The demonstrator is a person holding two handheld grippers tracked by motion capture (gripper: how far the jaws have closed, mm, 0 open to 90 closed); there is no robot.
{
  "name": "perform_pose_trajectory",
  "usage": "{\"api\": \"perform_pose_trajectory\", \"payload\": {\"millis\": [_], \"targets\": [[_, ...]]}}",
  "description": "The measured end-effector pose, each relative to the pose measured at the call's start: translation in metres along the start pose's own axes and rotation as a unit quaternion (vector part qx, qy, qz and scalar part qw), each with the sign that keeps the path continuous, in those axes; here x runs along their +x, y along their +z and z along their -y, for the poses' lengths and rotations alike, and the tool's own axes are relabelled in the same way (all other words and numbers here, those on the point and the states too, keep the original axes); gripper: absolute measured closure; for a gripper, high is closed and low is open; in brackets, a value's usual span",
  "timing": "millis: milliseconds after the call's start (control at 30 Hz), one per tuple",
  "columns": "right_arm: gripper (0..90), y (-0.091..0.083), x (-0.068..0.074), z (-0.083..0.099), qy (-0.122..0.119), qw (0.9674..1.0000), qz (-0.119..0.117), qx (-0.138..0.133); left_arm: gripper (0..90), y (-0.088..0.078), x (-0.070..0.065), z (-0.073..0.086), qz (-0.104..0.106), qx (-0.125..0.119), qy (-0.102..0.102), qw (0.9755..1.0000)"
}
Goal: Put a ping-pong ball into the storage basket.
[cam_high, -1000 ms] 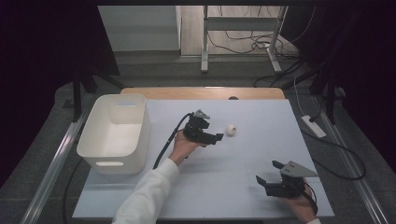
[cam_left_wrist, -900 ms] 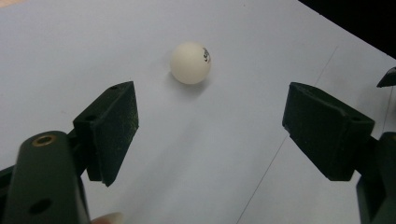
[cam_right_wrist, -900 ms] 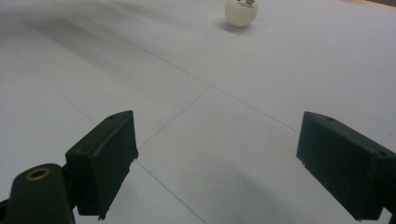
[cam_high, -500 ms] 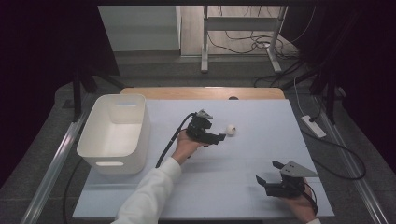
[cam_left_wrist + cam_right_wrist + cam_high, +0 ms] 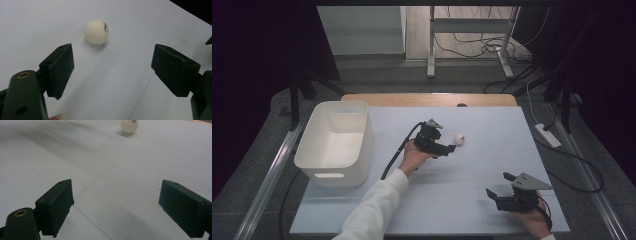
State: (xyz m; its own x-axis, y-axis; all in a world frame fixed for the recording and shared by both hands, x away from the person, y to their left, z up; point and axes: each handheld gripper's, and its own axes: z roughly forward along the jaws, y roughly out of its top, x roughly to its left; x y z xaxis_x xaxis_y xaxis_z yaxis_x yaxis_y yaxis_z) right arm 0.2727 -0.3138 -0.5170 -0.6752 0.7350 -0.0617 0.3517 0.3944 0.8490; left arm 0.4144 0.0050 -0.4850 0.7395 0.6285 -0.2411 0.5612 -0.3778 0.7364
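A person sat at a white tabletop with tongs in each hand. The left tongs reached toward a small white ball, jaws apart and empty. In the left gripper view, the ball sat just ahead of the jaw tips, nearer the left jaw than the right, not yet between them and touching neither.

The right tongs rested low near the person's edge of the tabletop, jaws also apart and empty, well away from the ball. A white bin stood off to the left tongs' left.

The step in hand looked like closing in on the ball. To do it well, the left tongs would need to slide forward and shift slightly left so the ball sat centred between the pads, then close gently. A round, light ball could easily roll off if one jaw nudged it first.
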Motion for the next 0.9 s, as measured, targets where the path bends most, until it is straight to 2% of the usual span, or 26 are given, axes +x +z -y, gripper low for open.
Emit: {"api": "perform_pose_trajectory", "payload": {"millis": [433,567,900], "targets": [[12.2,0.001,0.0,0.001,0.0,1.0,-0.002,0.001,19.0,0.014,-0.002,-0.001,0.007,0.01,0.002,0.9999],[12.3,0.001,-0.001,0.001,0.002,1.0,-0.003,-0.001,19.0,0.019,0.001,-0.005,0.006,0.009,0.001,0.9999],[12.3,0.002,-0.003,0.003,0.004,1.0,-0.003,0.004,19.0,0.038,0.007,-0.007,0.006,0.024,0.004,0.9997]]}}
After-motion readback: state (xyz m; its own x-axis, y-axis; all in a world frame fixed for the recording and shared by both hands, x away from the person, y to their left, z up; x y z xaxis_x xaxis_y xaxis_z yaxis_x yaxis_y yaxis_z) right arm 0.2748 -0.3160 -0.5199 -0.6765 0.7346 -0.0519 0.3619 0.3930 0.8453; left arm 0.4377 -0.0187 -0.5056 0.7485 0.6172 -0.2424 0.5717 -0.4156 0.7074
